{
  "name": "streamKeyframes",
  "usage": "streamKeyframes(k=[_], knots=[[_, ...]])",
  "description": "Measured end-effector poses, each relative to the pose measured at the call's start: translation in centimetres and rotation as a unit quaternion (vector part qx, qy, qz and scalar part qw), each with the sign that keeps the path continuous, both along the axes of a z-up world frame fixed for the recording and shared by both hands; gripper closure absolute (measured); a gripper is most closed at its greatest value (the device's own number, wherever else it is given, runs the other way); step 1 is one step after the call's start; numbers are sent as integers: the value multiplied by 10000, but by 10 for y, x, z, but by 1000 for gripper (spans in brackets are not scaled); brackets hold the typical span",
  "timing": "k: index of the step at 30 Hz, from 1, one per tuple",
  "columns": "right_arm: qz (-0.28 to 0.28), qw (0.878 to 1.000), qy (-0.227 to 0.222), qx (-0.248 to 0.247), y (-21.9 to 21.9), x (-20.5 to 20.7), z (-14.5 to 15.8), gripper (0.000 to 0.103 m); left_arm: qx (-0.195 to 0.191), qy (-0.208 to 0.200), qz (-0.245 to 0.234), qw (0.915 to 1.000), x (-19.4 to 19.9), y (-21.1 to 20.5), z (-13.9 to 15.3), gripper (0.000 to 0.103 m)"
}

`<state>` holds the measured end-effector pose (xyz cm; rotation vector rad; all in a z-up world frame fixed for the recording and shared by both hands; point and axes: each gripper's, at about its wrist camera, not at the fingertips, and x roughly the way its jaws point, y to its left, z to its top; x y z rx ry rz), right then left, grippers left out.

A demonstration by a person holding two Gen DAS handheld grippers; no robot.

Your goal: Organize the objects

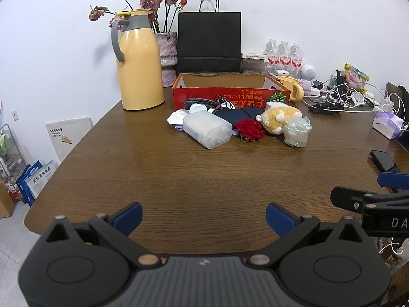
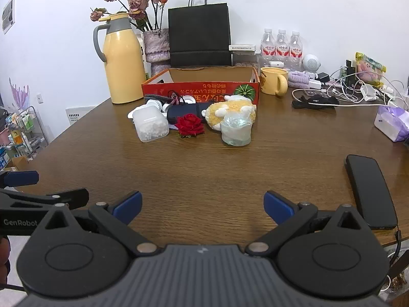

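A pile of small objects lies in front of an open red cardboard box (image 1: pixel 230 97) (image 2: pixel 202 92): a clear plastic container of white bits (image 1: pixel 207 128) (image 2: pixel 151 124), a red fabric rose (image 1: pixel 250 128) (image 2: pixel 189 125), a yellow plush toy (image 1: pixel 280 117) (image 2: pixel 230 111), a crumpled clear cup (image 1: pixel 297 131) (image 2: pixel 236 130), a dark pouch (image 1: pixel 240 115) and cables. My left gripper (image 1: pixel 204 220) is open and empty above the near table edge. My right gripper (image 2: pixel 203 207) is open and empty, beside the left one.
A yellow thermos jug (image 1: pixel 139 61) (image 2: pixel 122 58), a vase of dried roses (image 2: pixel 156 44), a black paper bag (image 1: pixel 209 42), a yellow mug (image 2: pixel 274 80), water bottles (image 2: pixel 281 48) and tangled cables (image 2: pixel 345 92) stand behind. A black phone (image 2: pixel 369 192) lies near my right gripper.
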<state>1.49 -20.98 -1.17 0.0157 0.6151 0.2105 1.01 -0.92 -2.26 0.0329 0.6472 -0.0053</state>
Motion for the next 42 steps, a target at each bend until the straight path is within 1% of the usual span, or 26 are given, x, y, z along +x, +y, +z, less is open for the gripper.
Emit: streamKeyframes(k=[42], knots=[[47, 10000, -22, 0, 1, 0, 0, 0, 19, 2, 4, 10000, 1, 1, -1, 0]])
